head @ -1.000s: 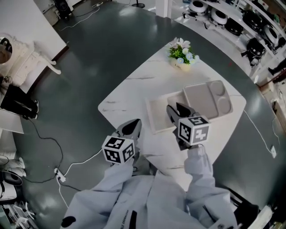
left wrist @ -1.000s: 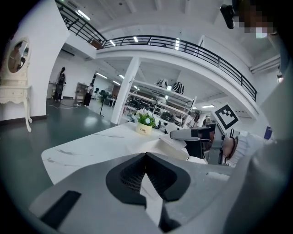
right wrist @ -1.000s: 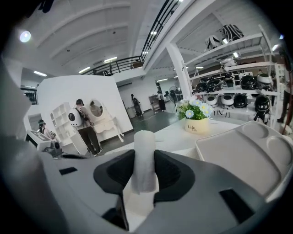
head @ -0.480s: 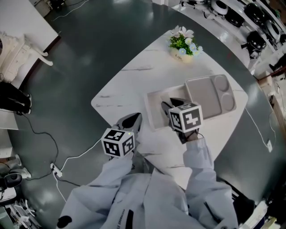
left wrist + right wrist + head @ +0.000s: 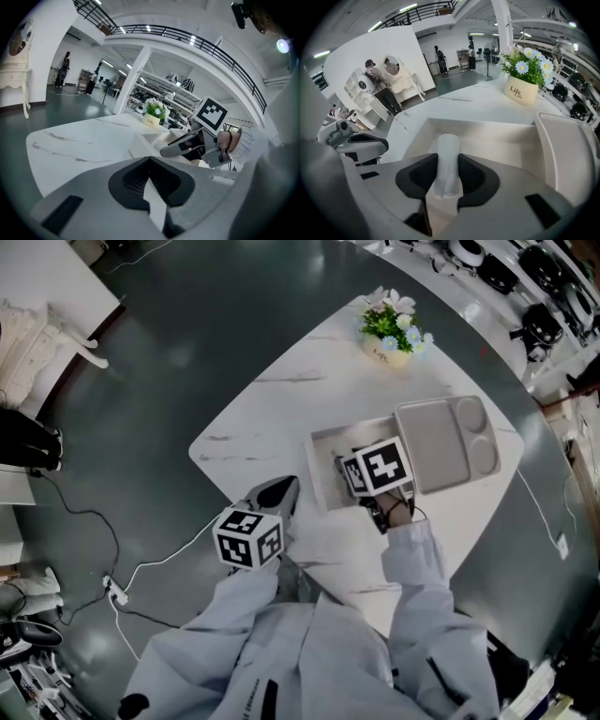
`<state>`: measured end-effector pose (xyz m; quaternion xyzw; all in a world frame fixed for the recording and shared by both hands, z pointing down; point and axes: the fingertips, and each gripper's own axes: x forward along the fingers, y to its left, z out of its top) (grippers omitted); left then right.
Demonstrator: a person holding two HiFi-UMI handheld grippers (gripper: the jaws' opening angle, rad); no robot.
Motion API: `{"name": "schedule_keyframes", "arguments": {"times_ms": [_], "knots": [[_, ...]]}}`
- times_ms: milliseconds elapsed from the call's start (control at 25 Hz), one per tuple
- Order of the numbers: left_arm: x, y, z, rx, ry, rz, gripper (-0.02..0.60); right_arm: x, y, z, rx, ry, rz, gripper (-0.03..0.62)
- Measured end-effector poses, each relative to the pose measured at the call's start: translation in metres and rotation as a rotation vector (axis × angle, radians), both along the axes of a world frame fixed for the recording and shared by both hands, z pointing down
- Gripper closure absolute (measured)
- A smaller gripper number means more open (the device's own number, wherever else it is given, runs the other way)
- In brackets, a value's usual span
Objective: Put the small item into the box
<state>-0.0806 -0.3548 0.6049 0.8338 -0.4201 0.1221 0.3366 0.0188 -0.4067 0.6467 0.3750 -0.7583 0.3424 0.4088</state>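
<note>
A small white cylindrical item (image 5: 447, 145) sits clamped between the dark pads of my right gripper (image 5: 446, 164). It points into the open white box (image 5: 487, 133). In the head view the right gripper (image 5: 349, 467) hangs over the box (image 5: 323, 474), and its marker cube hides the item. My left gripper (image 5: 279, 495) hovers at the table's near-left edge, apart from the box, with its jaws shut on nothing. From the left gripper view (image 5: 151, 180) the right gripper (image 5: 187, 143) shows over the box.
The box's grey lid (image 5: 445, 442) lies right of the box, also in the right gripper view (image 5: 567, 154). A flower pot (image 5: 392, 334) stands at the white table's (image 5: 281, 418) far corner. Cables run over the dark floor on the left.
My right gripper has moved forward with the item, from the box's near edge to over its inside. The left gripper has hardly moved.
</note>
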Motion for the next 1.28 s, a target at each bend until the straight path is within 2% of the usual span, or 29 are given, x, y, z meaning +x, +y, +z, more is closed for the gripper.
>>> {"name": "schedule_keyframes", "arguments": {"times_ms": [320, 560, 680, 840, 920, 1120, 1280], "knots": [[-0.003, -0.005, 0.002, -0.002, 0.008, -0.006, 0.584, 0.004, 0.007, 0.022, -0.067, 0.078, -0.018, 0.468], [0.0, -0.008, -0.002, 0.005, 0.014, 0.005, 0.584, -0.001, 0.005, 0.019, -0.053, 0.051, -0.022, 0.455], [-0.001, -0.009, -0.005, 0.013, 0.013, 0.012, 0.584, -0.002, 0.004, 0.017, -0.033, 0.049, -0.017, 0.414], [-0.001, -0.011, -0.015, 0.035, 0.018, 0.021, 0.584, -0.004, 0.0, 0.005, 0.022, 0.021, 0.001, 0.395], [-0.001, -0.01, -0.022, 0.051, 0.02, 0.026, 0.584, -0.005, 0.001, -0.005, 0.056, -0.005, -0.003, 0.414], [-0.003, -0.013, -0.042, 0.1, 0.027, 0.031, 0.584, -0.006, 0.0, -0.034, 0.187, -0.034, -0.008, 0.543], [-0.004, -0.011, -0.06, 0.143, 0.033, 0.036, 0.584, -0.004, 0.008, -0.051, 0.252, -0.068, 0.005, 0.595]]}}
